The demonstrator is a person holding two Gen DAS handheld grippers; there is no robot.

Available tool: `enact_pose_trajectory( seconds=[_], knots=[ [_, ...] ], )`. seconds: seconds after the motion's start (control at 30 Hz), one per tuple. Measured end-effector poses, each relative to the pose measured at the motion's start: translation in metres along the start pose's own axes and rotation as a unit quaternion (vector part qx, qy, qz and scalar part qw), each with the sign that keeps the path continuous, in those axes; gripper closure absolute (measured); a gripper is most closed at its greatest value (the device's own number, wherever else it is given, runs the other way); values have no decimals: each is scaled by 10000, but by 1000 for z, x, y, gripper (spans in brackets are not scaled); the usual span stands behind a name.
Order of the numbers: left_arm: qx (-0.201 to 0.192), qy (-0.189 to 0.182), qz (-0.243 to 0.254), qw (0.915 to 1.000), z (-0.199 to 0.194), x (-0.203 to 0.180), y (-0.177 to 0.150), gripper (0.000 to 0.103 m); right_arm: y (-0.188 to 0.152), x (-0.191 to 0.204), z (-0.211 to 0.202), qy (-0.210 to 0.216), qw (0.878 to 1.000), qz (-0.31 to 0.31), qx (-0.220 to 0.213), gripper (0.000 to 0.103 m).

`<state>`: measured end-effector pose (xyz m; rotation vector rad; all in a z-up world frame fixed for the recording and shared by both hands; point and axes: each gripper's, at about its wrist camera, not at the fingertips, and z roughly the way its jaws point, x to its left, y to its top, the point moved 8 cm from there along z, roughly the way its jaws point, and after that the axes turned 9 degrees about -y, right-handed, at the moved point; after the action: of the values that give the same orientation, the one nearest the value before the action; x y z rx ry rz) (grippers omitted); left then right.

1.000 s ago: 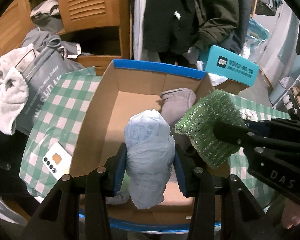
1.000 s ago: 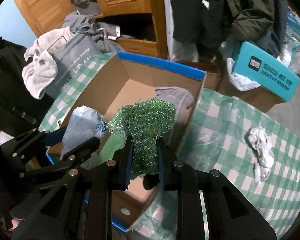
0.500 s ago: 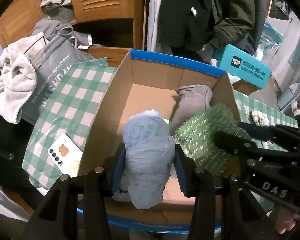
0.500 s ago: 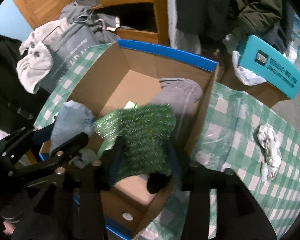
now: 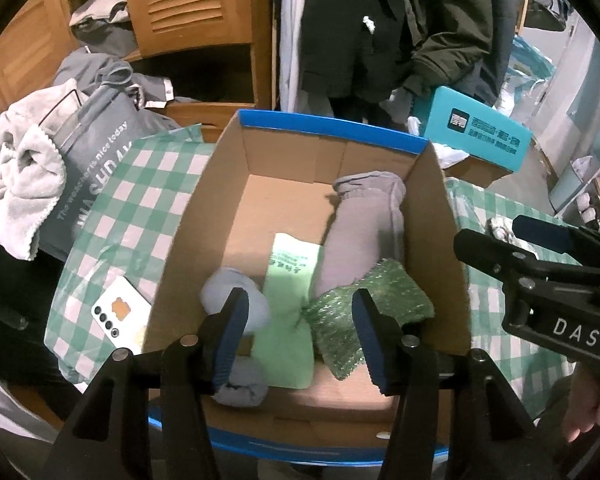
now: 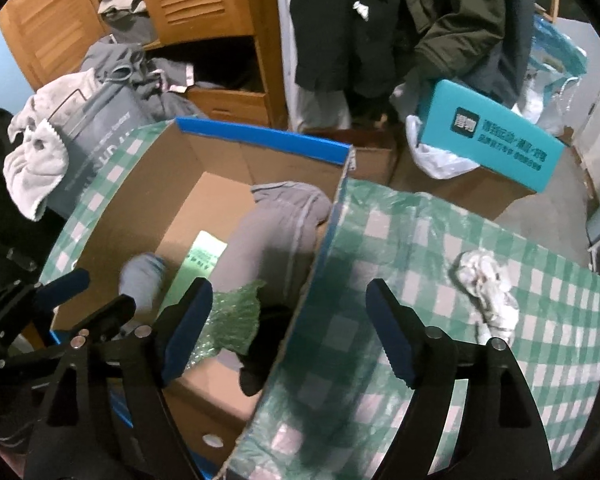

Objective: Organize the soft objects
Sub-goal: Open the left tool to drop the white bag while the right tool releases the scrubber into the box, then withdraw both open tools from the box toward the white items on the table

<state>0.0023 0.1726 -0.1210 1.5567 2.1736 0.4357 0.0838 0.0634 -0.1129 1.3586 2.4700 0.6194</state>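
Note:
An open cardboard box with a blue rim holds a pale blue bundle, a light green flat pack, a grey rolled garment and a green sparkly cloth. My left gripper is open and empty above the box's near end. My right gripper is open and empty over the box's right wall; the green cloth lies below its left finger. A crumpled white rag lies on the checked cloth to the right.
A green checked tablecloth covers the table. A white phone lies left of the box. A grey bag and pale towel sit far left. A teal box, a wooden cabinet and hanging coats stand behind.
My left gripper opened and let the blue bundle drop into the box. My right gripper opened and released the green cloth into the box, then shifted right over the box wall.

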Motion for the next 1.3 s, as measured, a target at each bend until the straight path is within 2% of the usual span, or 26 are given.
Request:
enact_pose_trajectory(
  seconds=[0.1, 0.23, 0.57, 0.77, 1.13, 1.3],
  knots=[
    [-5, -39, 47, 10000, 0, -7, 1, 48, -2, -4, 1, 57, 9999, 23, 140, 24],
    [-55, -115, 106, 9999, -2, -17, 3, 48, -4, -13, -5, 32, 10000, 9, -31, 25],
    [-59, -264, 240, 9993, 0, -44, 3, 48, -11, -50, -9, 41, 9995, 302, -63, 25],
    [-25, -345, 391, 9986, 4, -68, 4, 48, -19, -85, -9, -258, 9981, 556, -66, 25],
    [73, -560, 704, 9959, 16, -123, 7, 48, -41, -143, -9, -283, 9953, 922, -1, 25],
    [125, -600, 837, 9946, 22, -143, 6, 48, -47, -169, -11, -490, 9941, 966, -78, 25]
  ],
)
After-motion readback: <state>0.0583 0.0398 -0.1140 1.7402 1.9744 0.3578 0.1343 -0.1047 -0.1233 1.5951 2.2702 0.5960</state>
